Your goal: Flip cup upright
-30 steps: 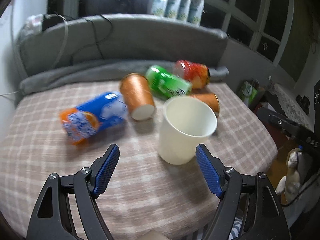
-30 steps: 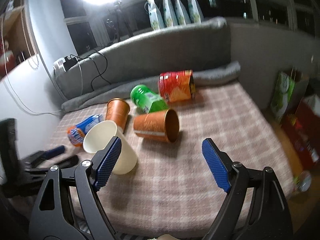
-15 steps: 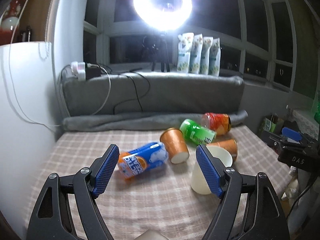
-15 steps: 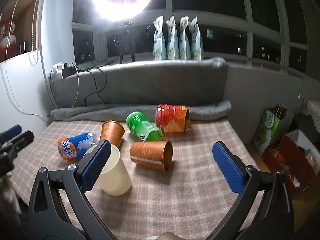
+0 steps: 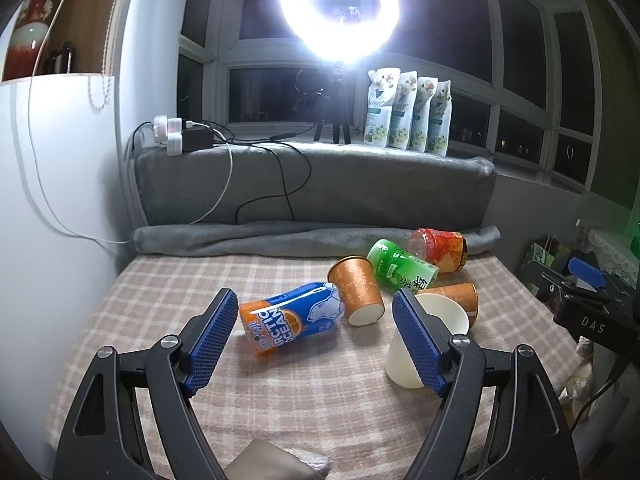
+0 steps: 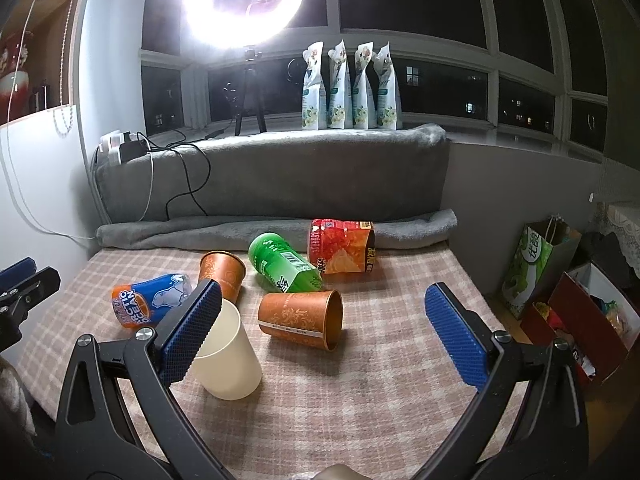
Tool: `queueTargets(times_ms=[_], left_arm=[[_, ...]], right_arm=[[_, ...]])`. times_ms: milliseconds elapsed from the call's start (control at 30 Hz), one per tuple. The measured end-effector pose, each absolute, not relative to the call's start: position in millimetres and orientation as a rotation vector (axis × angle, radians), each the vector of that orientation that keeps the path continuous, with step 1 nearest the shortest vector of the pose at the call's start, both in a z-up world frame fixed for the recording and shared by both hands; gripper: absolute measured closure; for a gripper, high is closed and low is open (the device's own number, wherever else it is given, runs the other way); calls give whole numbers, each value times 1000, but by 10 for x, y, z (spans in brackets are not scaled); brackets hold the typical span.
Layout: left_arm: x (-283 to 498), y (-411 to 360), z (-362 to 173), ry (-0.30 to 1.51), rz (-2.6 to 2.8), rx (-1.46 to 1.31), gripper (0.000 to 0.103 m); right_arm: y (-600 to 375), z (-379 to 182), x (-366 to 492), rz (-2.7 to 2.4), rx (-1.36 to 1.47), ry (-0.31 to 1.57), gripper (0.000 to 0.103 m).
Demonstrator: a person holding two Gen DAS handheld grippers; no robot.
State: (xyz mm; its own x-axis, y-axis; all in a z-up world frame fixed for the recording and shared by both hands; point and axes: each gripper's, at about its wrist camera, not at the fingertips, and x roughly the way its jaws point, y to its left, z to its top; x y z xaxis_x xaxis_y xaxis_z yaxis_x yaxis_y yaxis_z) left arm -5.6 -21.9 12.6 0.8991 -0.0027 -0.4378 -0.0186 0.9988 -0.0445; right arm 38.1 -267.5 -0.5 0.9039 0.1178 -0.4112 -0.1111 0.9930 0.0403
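Your left gripper (image 5: 310, 338) and your right gripper (image 6: 320, 328) both hang spread wide with nothing between the pads. The cream cup (image 6: 226, 354) stands mouth-up on the checked cloth (image 6: 380, 400), so that one looks done. What remains, as I judge it, is the orange cup (image 6: 302, 318) lying on its side just beyond it. From your right gripper it sits at about 11 o'clock, near the middle of the view, its long axis running roughly 9 to 3 with the open mouth toward 3. From your left gripper the same orange cup (image 5: 460, 296) lies at 2 o'clock, half hidden behind the cream cup (image 5: 424, 344). Your right hand is the nearer, with the clearer path. A second orange cup (image 6: 222, 274) lies farther back, beside the blue bottle (image 6: 148, 304).
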Motion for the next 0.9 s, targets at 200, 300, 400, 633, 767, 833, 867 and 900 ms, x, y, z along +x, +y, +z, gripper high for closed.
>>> queueTargets(times_ms=[200,300,400,633,767,833,867,900], left_arm=[[-43,-225,106,463,10,-48,23],[-42,-232,99,464,9,-49,23],[-48,-235,105,459,9,-49,23],[-67,-221,126,448,18,-50,22],[-79,-228,133,445,20,-50,22],[-80,-230,135,445,20,-49,22],[-82,-233,138,444,21,-48,22],[-82,-230,143,443,21,-48,22]], right_arm=[[-2682,-6,390,118,17,427,0],[-2679,-4,389,116,17,426,0],[-2679,-2,389,116,18,425,0],[-2663,17,372,111,8,403,0],[-2657,24,364,110,9,401,0],[-2653,30,358,109,11,397,0],[-2649,41,351,109,13,394,0],[-2648,48,347,108,13,393,0]])
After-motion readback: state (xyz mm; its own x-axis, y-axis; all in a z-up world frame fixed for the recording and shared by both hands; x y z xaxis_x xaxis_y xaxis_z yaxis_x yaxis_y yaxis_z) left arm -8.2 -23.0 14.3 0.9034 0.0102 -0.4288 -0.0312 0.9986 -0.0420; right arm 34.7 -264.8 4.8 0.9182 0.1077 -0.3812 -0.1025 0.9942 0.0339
